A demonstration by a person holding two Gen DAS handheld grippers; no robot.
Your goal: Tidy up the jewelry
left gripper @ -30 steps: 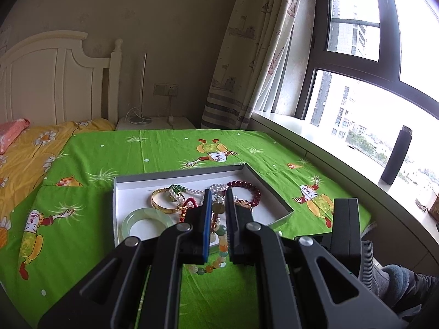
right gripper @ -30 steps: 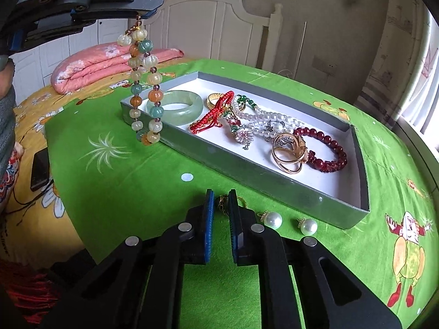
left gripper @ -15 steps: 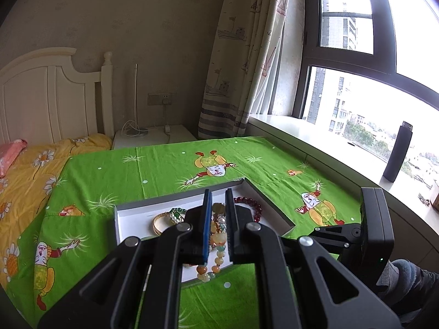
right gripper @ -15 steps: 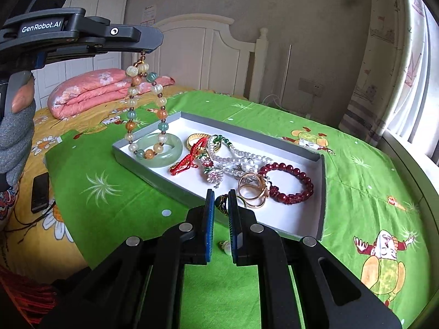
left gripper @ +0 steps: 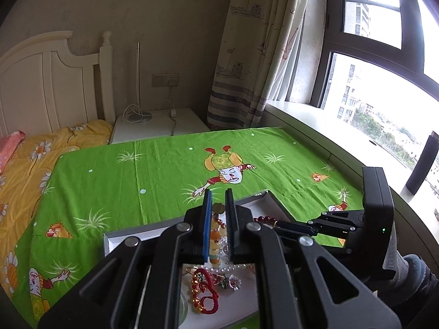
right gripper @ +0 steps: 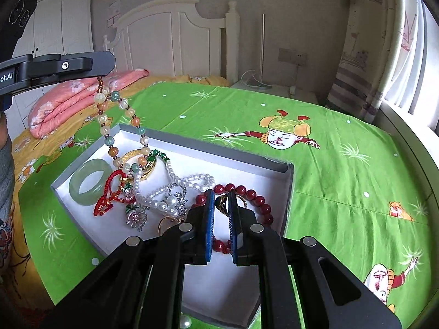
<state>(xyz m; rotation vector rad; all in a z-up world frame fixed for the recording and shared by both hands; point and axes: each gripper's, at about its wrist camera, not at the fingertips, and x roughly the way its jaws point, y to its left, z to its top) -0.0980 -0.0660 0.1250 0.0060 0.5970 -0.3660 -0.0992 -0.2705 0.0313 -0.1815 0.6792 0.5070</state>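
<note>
Jewelry fills the grey tray [right gripper: 285,192] on the green bedspread [right gripper: 343,181], pooled there for sorting. Above it, the left gripper [left gripper: 218,200] is clamped on a multicolored bead strand [right gripper: 115,126], lifted so it hangs clear of the pile. The right gripper [right gripper: 221,200] pinches a dark-stoned ring [right gripper: 221,204] over the red bead bracelet [right gripper: 255,197]. Only the right view shows the jade bangle [right gripper: 89,183] whole and 1 stray pearl [right gripper: 185,322] outside the tray; the left shows the window [left gripper: 384,68].

the green cloth [right gripper: 343,181] lies bare beyond and to the right of the grey tray [right gripper: 288,189], room enough to pass. inside, only the tray's near white floor is free; bangle [right gripper: 90,182], pearls [right gripper: 170,189] and red beads [right gripper: 258,200] crowd the rest.
</note>
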